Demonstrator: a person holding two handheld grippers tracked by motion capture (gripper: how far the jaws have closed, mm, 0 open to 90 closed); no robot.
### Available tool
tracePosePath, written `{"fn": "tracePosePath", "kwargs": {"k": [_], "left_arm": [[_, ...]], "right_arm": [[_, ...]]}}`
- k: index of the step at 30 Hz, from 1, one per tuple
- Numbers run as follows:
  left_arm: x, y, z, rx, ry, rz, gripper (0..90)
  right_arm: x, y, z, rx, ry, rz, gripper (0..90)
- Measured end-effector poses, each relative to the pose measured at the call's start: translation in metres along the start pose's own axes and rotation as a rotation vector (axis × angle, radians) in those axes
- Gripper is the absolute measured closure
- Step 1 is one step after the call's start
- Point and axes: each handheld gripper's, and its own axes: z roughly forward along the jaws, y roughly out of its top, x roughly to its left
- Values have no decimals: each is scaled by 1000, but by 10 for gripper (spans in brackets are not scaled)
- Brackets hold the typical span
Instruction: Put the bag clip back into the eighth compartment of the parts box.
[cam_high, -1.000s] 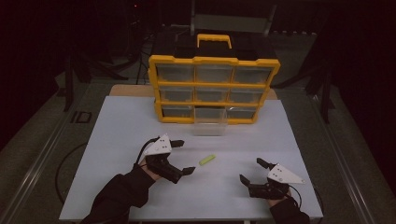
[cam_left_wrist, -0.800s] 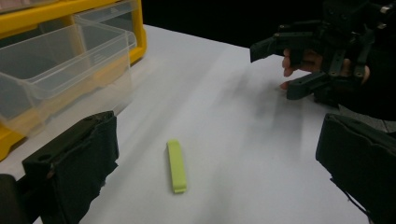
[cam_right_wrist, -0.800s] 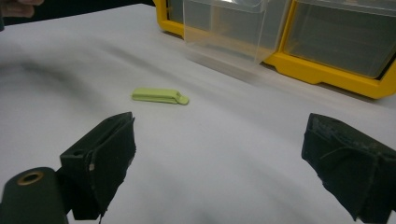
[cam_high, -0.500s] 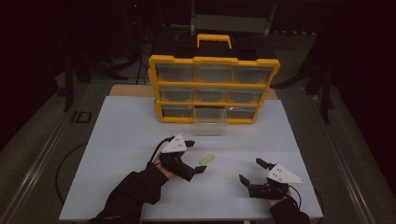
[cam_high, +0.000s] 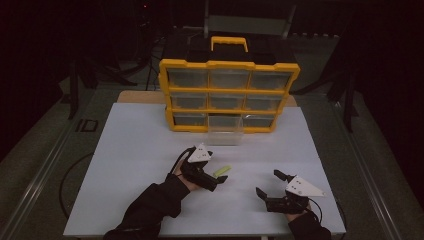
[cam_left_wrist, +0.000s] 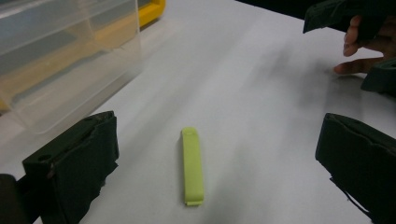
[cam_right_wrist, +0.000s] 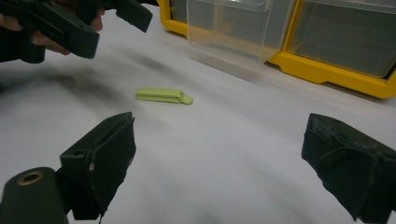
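- The green clip (cam_left_wrist: 193, 165) lies flat on the white table (cam_high: 130, 145), directly ahead between the left gripper (cam_high: 216, 176)'s spread jaws, long axis roughly along its reach.
- The right gripper (cam_high: 269, 184), jaws also apart, sits well off; its part probably comes later.

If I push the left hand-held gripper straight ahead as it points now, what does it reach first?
Most likely the green clip, lying flat on the white table between the open jaws of the left hand-held gripper. Beyond it, the right hand-held gripper lies roughly in line, though depth is hard to judge.
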Motion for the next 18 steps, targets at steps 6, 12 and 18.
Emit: {"fn": "tracePosePath", "kwargs": {"k": [6,12,18], "left_arm": [[0,-2,9,37,8,-16,41],[-1,-3,15,92,43,-17,110],[2,-5,20,121,34,-36,244]], "right_arm": [[0,0,0,-1,1,2,97],[0,0,0,0,3,1,96],[0,0,0,-1,4,2,96]]}}
